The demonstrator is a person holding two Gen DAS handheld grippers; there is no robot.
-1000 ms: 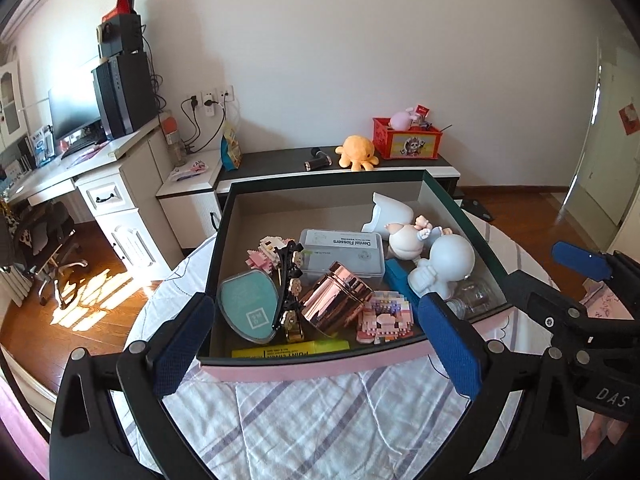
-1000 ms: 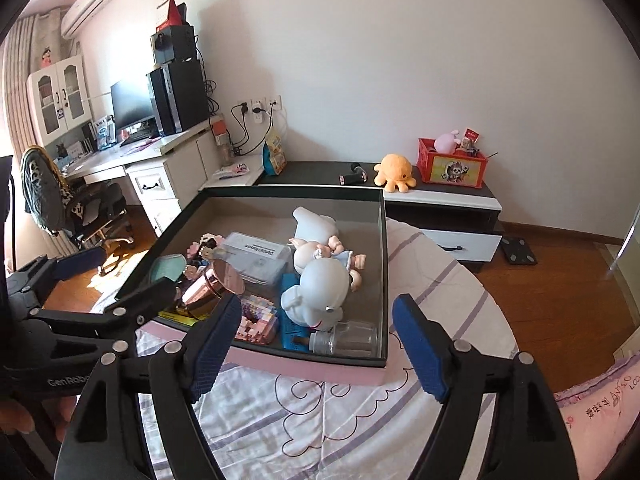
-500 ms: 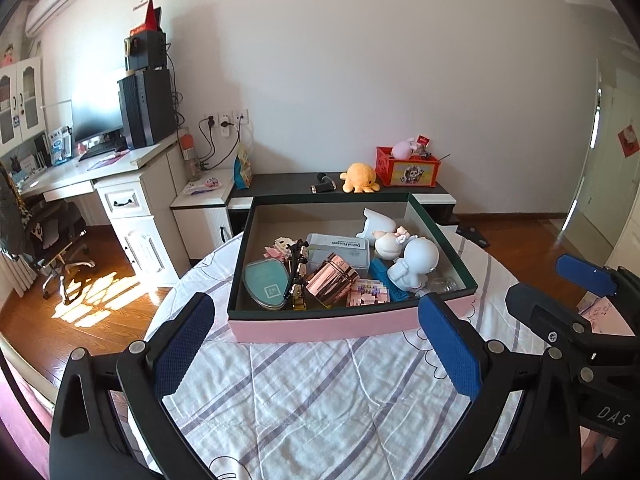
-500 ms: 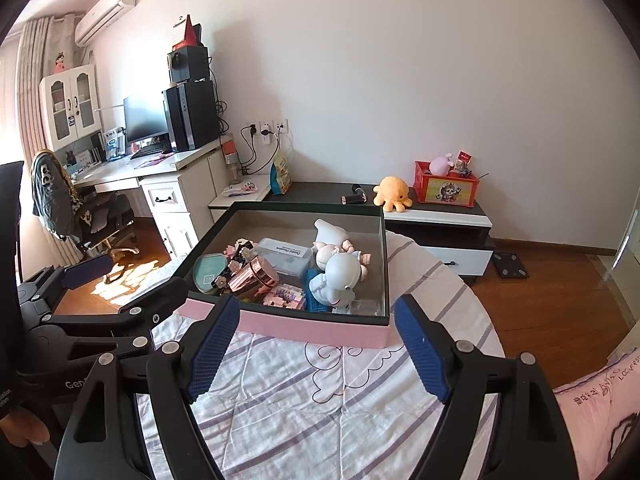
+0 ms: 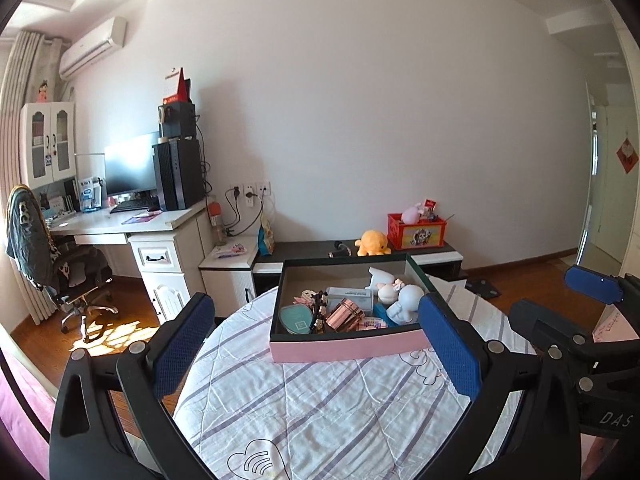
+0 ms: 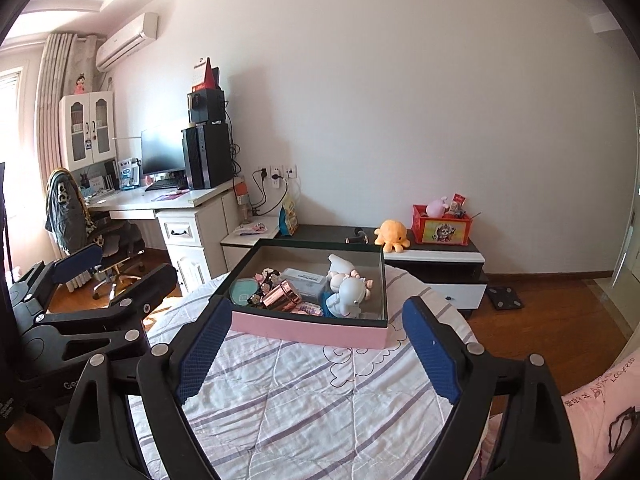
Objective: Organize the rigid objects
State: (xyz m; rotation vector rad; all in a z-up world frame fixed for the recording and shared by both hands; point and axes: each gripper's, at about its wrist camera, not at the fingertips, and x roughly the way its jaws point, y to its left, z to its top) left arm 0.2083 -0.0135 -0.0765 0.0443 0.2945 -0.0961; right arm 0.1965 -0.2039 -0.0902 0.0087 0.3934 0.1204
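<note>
The table, covered in a striped cloth, fills the lower half of both views. The box, pink-fronted with a dark rim, sits on the cloth at 12 o'clock from both grippers, well apart from them.

Task status, as a judgement: the sorting looks finished or nearly so. Every small item in view lies inside the box, and no loose item shows on the cloth. Contents, largest first:
- white figure, at 3 o'clock in the box;
- clear case, centre, toward the back;
- teal case, at 9 o'clock;
- copper tin, lying on its side at the centre front.

The items rest piled against one another; any tidying left would be inside the box.

Left gripper: jaws wide apart, nothing between them. Right gripper: jaws opening, nothing between them.

Surroundings: a desk at 10 o'clock and a low cabinet behind the box at 1 o'clock, carrying a red crate and an orange plush. Nothing blocks the path to the box.
</note>
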